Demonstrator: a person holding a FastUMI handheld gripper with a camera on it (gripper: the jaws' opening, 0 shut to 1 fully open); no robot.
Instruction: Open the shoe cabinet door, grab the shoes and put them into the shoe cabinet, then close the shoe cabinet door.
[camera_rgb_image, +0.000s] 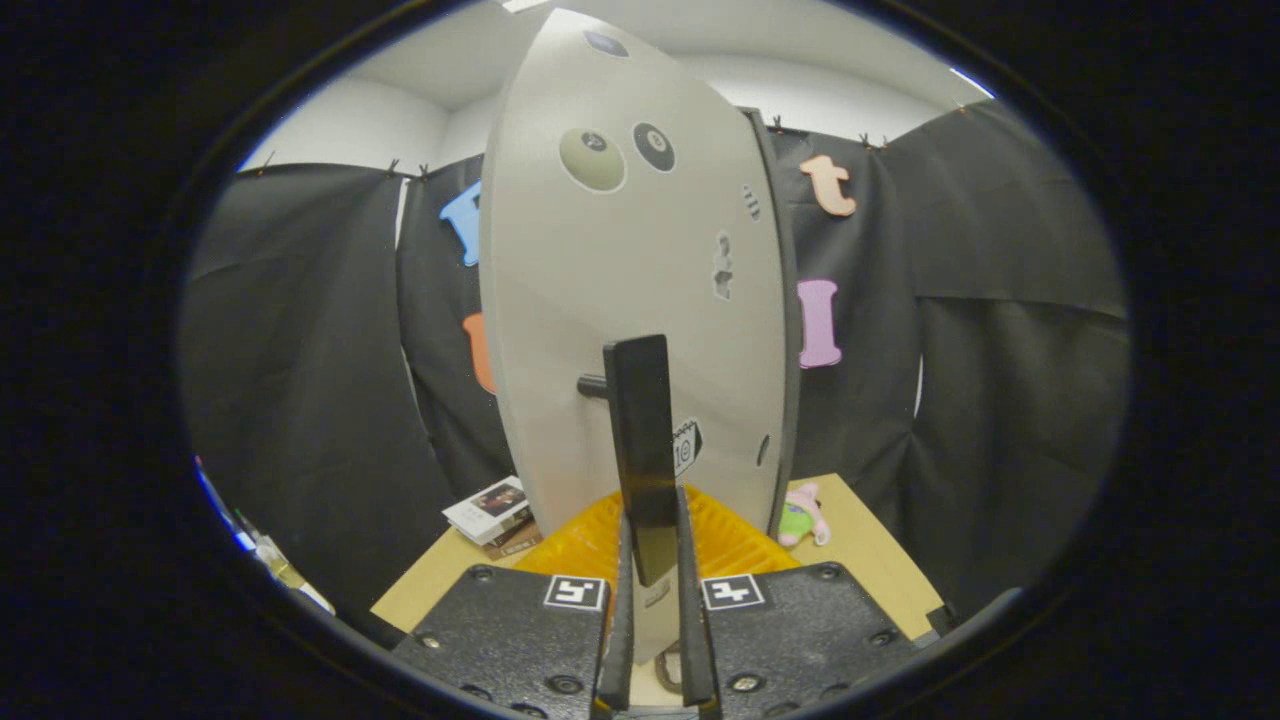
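Wooden tabletop (880, 560) seen lower frame, books (492, 510) and plush toy (803, 517) resting there; gripper (655, 600) clamped on cabinet door (630, 280) handle (642, 450).

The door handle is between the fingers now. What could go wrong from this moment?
1. The gripper is closed on the lower end of the black handle only; pulling may let it slip off.
2. The cabinet door stands very close to the camera, so swinging it further could strike the gripper.
3. The stack of books and the plush toy lie beside the door's foot and might be brushed.
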